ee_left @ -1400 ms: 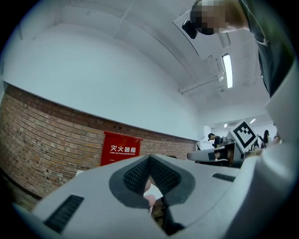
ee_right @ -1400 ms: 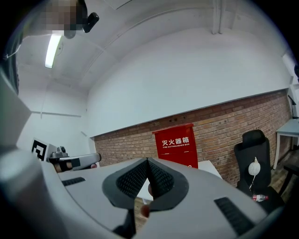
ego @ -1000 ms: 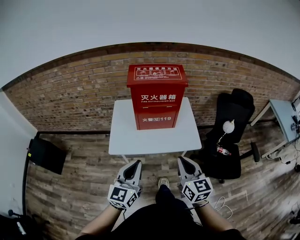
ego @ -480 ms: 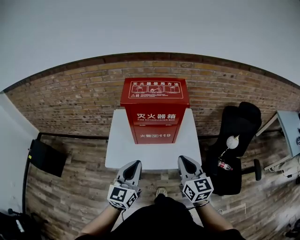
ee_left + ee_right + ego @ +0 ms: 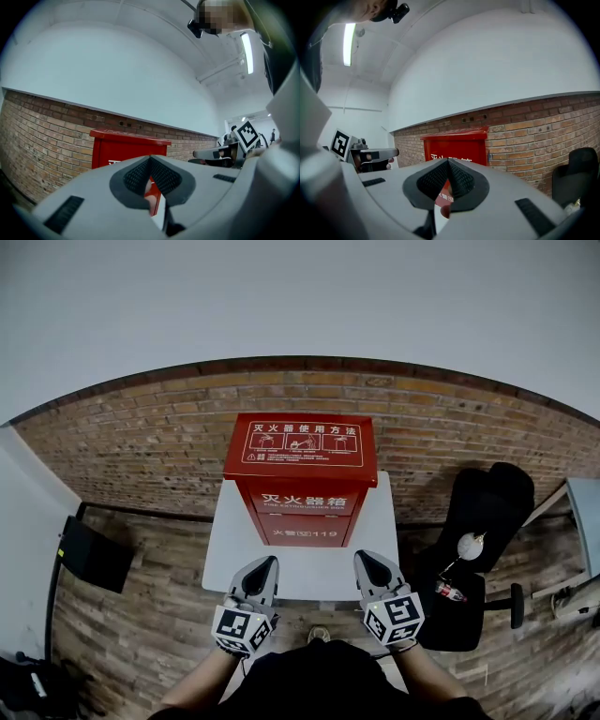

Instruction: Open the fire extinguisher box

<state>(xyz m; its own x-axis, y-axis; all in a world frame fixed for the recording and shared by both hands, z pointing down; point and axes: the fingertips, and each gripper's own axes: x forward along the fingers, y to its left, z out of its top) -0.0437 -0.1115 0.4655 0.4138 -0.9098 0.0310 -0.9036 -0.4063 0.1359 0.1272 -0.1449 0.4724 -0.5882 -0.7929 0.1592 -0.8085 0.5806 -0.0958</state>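
We held the left hand-held gripper and the right hand-held gripper side by side over the near edge of the white table. Both had their jaws clenched together with nothing between them. The red fire extinguisher box stood upright on the far part of the table, before the brick wall, its lid down, apart from both grippers. A black chair stood right of the table.
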